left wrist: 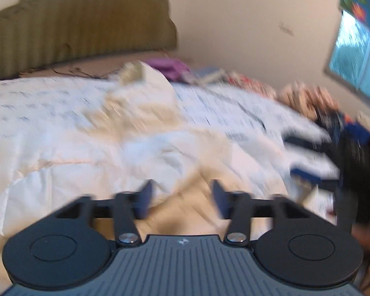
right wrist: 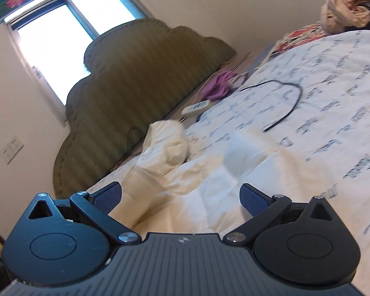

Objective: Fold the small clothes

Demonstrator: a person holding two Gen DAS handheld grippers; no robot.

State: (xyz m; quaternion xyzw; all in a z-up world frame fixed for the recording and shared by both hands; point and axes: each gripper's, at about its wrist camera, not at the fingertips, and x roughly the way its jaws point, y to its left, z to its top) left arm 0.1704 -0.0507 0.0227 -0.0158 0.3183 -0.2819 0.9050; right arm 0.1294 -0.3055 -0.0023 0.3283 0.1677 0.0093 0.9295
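Blurring cream garment (left wrist: 145,148) under parted jaws

The left wrist view is smeared by blur, so the pile (left wrist: 333,113) at the bed's far edge cannot be made out, and the window (left wrist: 357,61) is cut off.

Left gripper (left wrist: 182,201): your tool is matt black — a ribbed grey top plate with a small round emblem.
Left fingers (left wrist: 145,198): dark blue pads on black link arms.
Left pivots: one silver screw per arm, each beside a round black housing.
Right gripper (right wrist: 181,198): same build; you also see small silver screws at the outer links.
Right fingers (right wrist: 252,198): blue pads, finely textured.
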